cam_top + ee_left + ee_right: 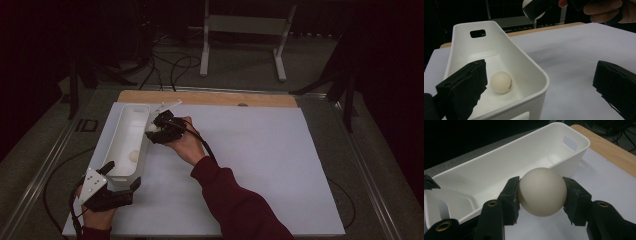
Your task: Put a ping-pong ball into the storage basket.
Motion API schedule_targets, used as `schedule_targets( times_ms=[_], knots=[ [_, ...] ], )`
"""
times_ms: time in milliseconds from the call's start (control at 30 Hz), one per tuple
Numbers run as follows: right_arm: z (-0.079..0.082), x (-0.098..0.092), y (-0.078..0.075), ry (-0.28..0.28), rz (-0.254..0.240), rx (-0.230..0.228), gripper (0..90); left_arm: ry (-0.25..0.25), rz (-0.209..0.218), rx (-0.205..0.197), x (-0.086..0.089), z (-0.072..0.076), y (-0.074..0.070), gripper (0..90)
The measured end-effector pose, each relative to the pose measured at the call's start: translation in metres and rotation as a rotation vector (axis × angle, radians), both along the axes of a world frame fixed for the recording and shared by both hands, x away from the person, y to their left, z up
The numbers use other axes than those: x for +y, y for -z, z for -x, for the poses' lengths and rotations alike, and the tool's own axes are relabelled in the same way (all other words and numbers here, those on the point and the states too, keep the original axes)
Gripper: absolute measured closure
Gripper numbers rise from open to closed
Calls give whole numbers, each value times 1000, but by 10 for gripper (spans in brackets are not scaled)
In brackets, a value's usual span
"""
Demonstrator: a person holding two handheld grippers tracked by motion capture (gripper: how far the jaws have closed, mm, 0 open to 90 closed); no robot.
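Note:
A long white bin [126, 131] lies on the left of the white sheet, with one cream ball [133, 156] resting inside near its close end. That ball [501, 82] sits just beyond my left jaw. My right gripper [159, 127] hovers by the bin's far right wall, shut on a second cream ball [541, 182] held between both pads [512, 192]. My left gripper [121, 176] is at the bin's near end. Its jaws stand wide open, one over the bin [524, 62] and one over the sheet, touching neither.
The white sheet [260, 160] covers most of the table, and a wooden strip [210, 97] shows at the far edge. A sleeved forearm [235, 200] crosses the sheet from the bottom. Beyond the table stand a white frame [245, 25] and floor cables [170, 65].

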State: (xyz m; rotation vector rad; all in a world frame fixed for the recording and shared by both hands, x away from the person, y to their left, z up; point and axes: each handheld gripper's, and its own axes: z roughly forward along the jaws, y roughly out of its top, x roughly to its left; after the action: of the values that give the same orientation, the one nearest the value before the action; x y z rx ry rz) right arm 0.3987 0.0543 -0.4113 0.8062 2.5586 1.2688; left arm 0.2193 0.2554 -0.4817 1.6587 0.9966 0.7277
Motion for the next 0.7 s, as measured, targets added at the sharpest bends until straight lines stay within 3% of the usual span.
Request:
schedule_targets(
  times_ms=[533, 700],
  knots=[
    [-3, 13, -10, -14, -1, -15, 504, -7, 8, -5, 2, 0, -1, 1],
    [-5, 16, -12, -9, -23, -4, 504, -6, 10, -3, 2, 0, -1, 1]
  ],
)
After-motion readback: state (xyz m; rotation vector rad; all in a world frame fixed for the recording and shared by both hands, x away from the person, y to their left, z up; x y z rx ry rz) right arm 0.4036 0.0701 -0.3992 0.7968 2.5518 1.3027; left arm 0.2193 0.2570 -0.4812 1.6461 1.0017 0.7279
